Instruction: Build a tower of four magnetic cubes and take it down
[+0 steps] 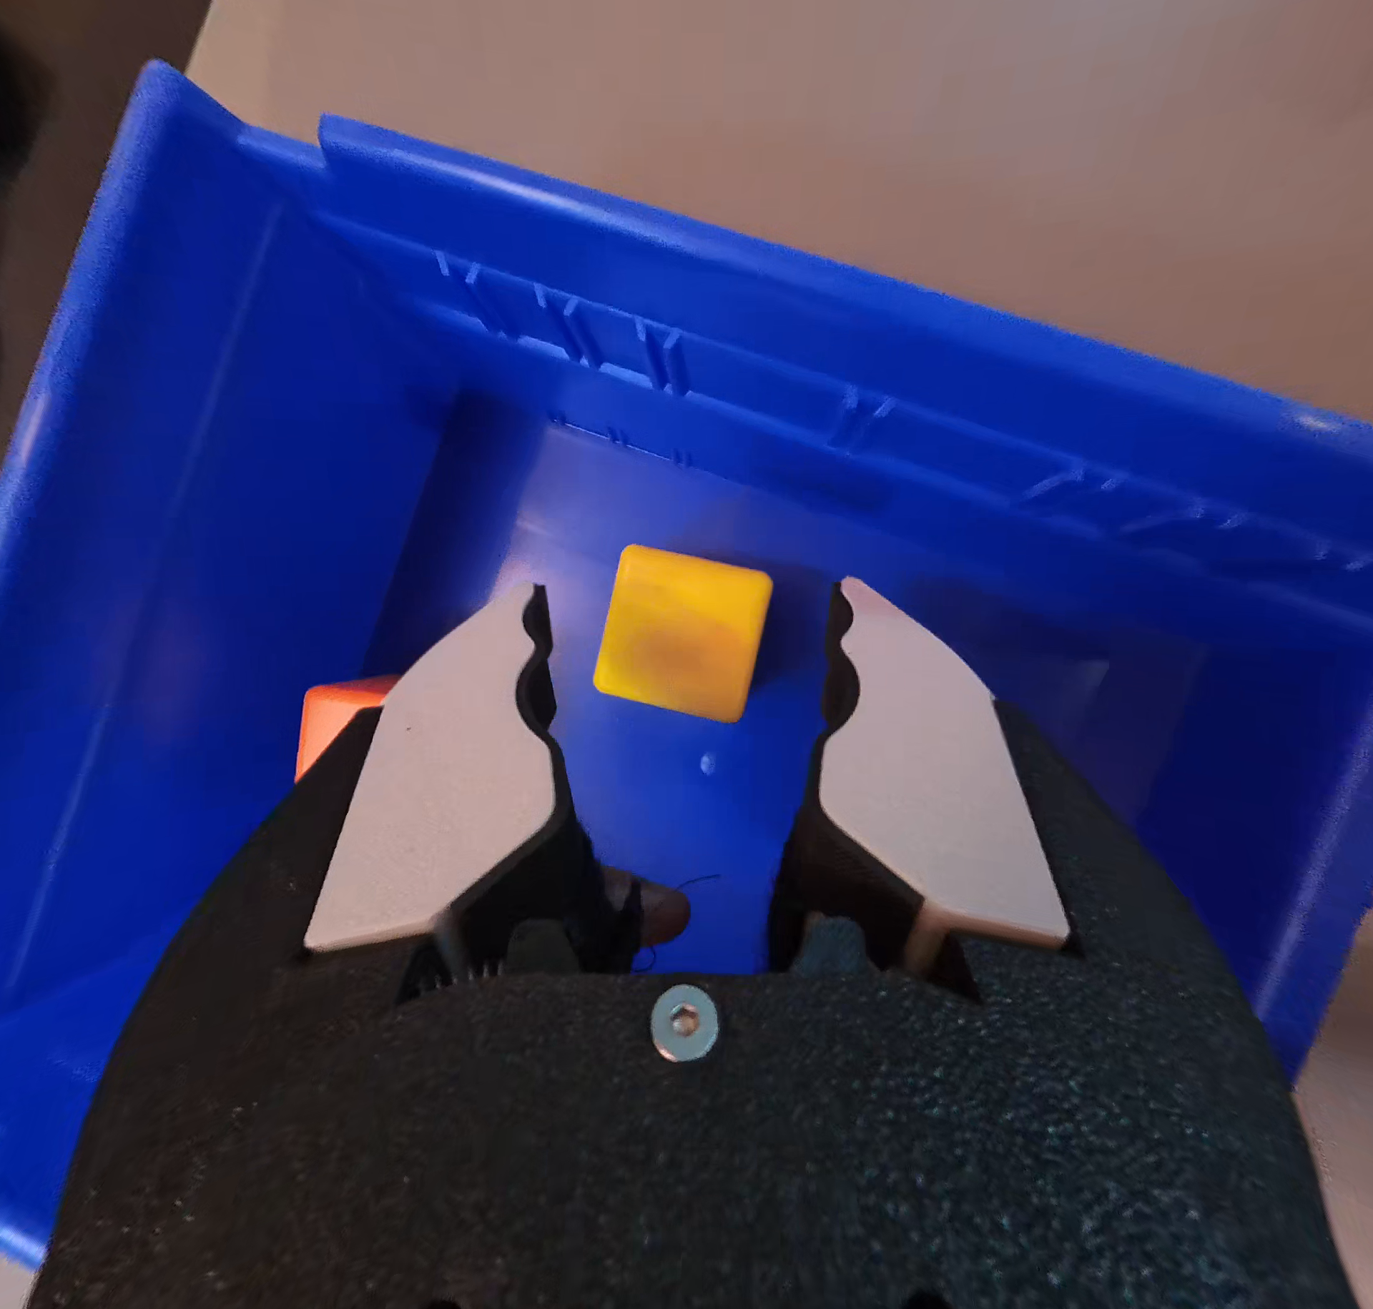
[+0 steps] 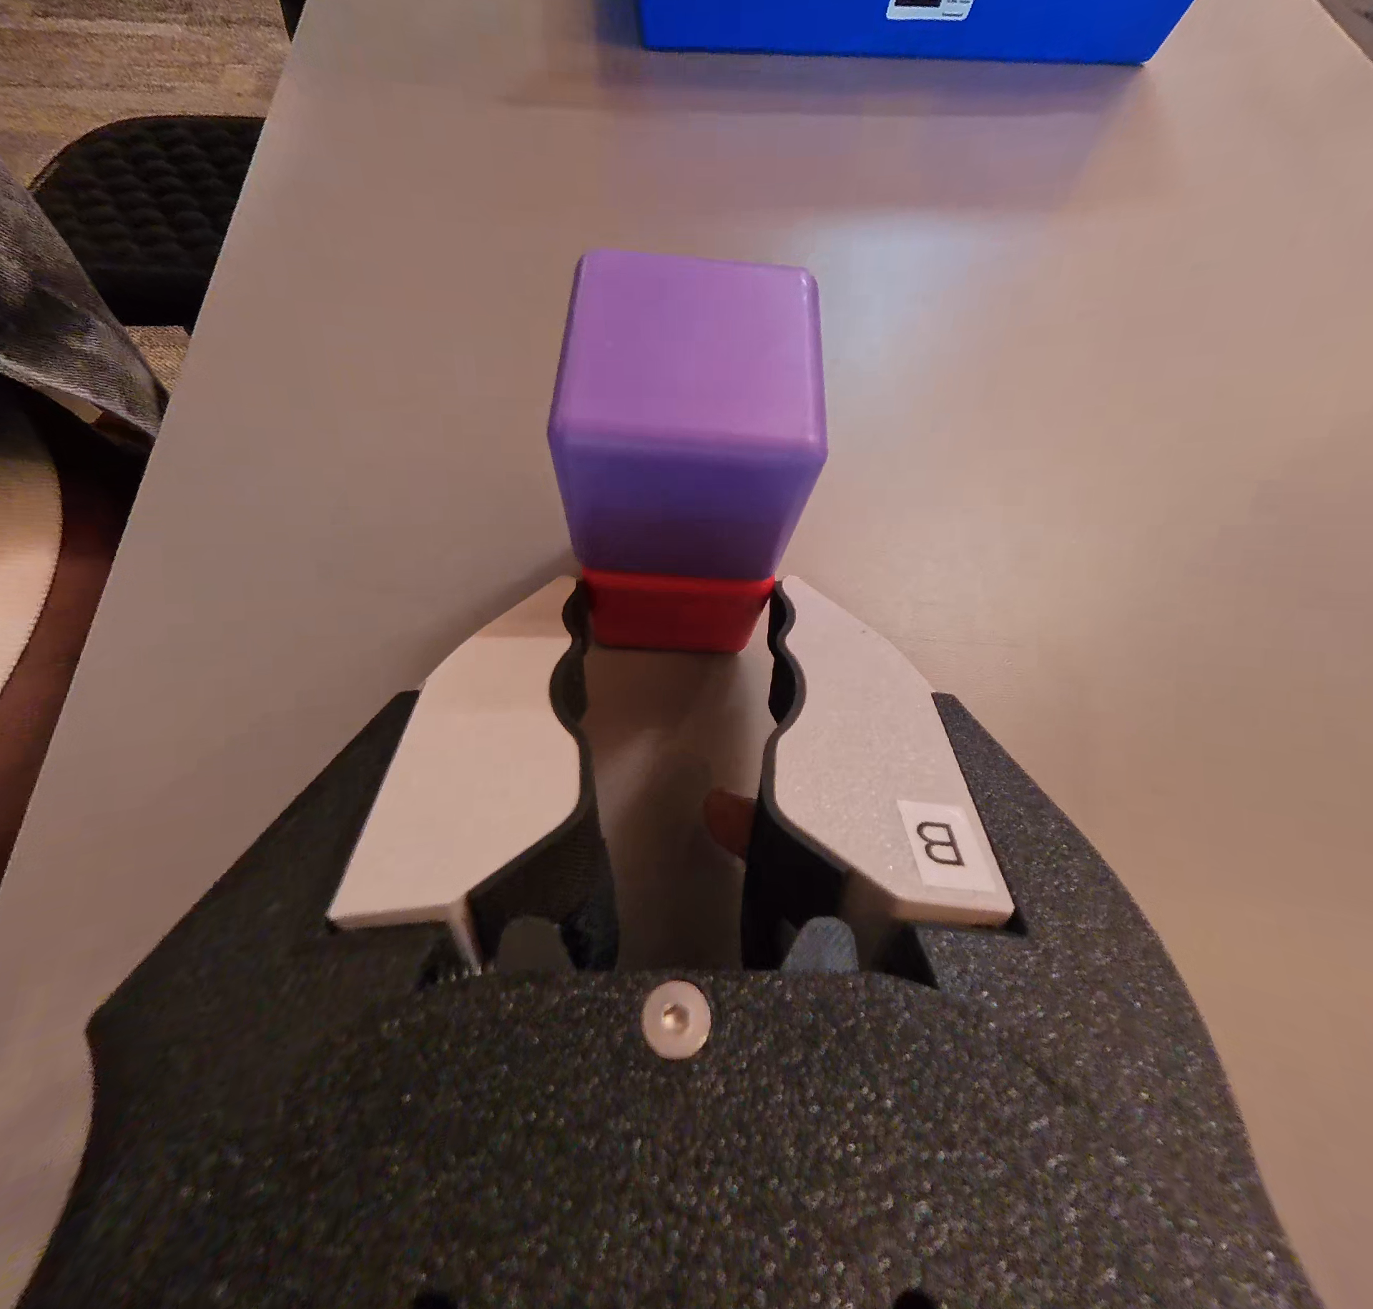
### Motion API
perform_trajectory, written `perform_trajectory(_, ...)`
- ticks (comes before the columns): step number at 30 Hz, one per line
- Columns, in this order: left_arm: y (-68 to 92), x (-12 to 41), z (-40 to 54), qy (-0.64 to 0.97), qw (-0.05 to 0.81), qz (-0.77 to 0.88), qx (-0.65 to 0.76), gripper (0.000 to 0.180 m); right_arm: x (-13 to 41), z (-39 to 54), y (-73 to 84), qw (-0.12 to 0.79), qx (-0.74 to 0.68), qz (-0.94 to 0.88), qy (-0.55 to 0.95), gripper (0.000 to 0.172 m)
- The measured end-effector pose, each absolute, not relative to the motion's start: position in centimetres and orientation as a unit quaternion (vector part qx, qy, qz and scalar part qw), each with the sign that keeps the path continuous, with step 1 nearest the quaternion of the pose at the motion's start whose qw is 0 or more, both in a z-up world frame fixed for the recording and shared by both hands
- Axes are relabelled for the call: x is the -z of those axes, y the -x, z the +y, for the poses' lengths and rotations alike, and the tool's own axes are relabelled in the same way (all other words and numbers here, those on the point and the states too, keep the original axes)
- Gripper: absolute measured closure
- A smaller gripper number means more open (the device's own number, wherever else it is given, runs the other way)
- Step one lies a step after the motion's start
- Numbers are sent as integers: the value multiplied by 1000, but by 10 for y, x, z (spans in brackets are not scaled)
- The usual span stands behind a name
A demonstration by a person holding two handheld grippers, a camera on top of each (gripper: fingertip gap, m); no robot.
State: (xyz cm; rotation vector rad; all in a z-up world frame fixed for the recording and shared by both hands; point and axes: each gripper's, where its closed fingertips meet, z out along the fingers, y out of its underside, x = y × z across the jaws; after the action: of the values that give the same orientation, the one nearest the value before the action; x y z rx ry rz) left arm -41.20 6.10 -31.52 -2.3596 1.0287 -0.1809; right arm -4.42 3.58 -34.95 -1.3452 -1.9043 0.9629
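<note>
In the left wrist view, a yellow cube [image 1: 680, 634] lies on the floor of a blue bin [image 1: 223, 530]. My left gripper [image 1: 691, 597] hangs over it, open, with a gap between each pad and the cube. An orange cube [image 1: 334, 716] lies partly hidden behind the left finger [image 1: 453, 738]. In the right wrist view, a purple cube [image 2: 687, 412] stands on a red cube [image 2: 672, 616] on the table [image 2: 1040, 382]. My right gripper [image 2: 676, 605] is shut on the red cube, with both pads against its sides.
The blue bin [image 2: 817, 3], with a white tag on its wall, stands at the far end of the table beyond the stack. The table's left edge runs close by, with a black chair [image 2: 148, 189] beyond it. The tips of one gripper are about 40 cm away from the tips of the other.
</note>
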Motion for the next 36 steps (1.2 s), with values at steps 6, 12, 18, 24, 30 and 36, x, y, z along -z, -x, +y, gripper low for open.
perform_trajectory(6,422,332,62,874,287,388,61,109,350,36,44,304,-364,-719,508,125)
perform_trajectory(12,432,332,59,891,269,362,48,132,350,36,44,305,-364,-719,508,125)
perform_trajectory(18,385,238,59,848,381,369,12,132,350,35,44,298,-368,-722,504,126)
perform_trajectory(24,242,179,43,819,391,412,80,132,350,35,48,284,-379,-742,475,126)
perform_trajectory(30,108,211,15,786,324,511,129,132,351,36,51,276,-385,-751,461,125)
perform_trajectory(36,73,238,33,800,287,521,73,132,351,39,53,284,-379,-745,469,125)
